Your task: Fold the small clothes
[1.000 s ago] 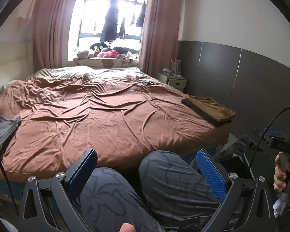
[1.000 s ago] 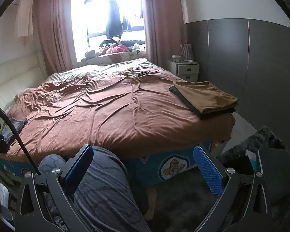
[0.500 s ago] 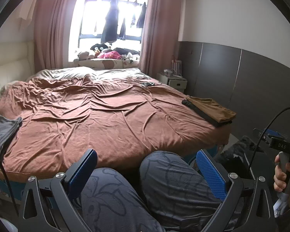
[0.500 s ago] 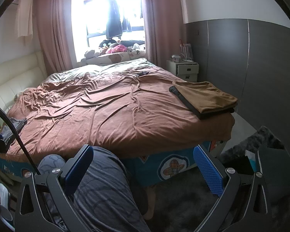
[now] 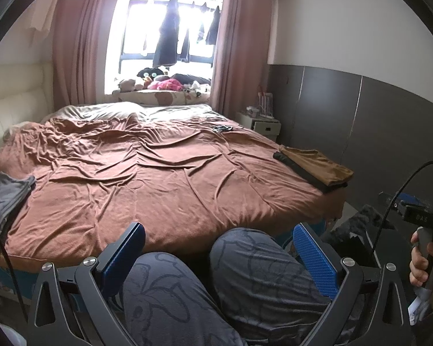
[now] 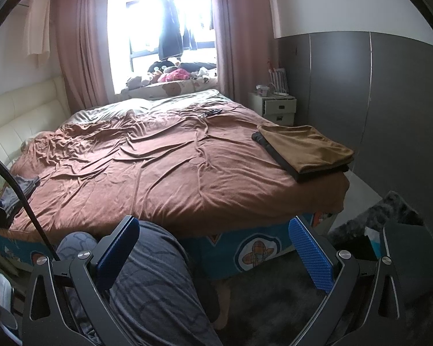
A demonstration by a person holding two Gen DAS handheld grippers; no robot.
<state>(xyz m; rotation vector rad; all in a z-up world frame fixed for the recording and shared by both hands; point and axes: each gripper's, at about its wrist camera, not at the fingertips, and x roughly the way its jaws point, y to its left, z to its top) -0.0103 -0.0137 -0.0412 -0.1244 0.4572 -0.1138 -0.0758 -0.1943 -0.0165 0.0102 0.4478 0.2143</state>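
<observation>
Where legible, right gripper [image 5: 421,219] reads "DAS"; both grippers empty.

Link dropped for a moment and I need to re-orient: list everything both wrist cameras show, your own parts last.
bed cover: one, brown, wrinkled, over the bed.
grey garment: one, grey, unfolded, bed's left edge.
folded clothes: one stack, tan on black, bed's right corner.
small dark items: a few, far side of the bed; too small to identify.
nightstand: one, white, right of the bed.
soft toys: several, mixed colours, window sill.
hanging clothes: several, dark, at the window.
curtains: two, pink, beside the window.
left tongs: open, empty.
right tongs: open, empty.
</observation>
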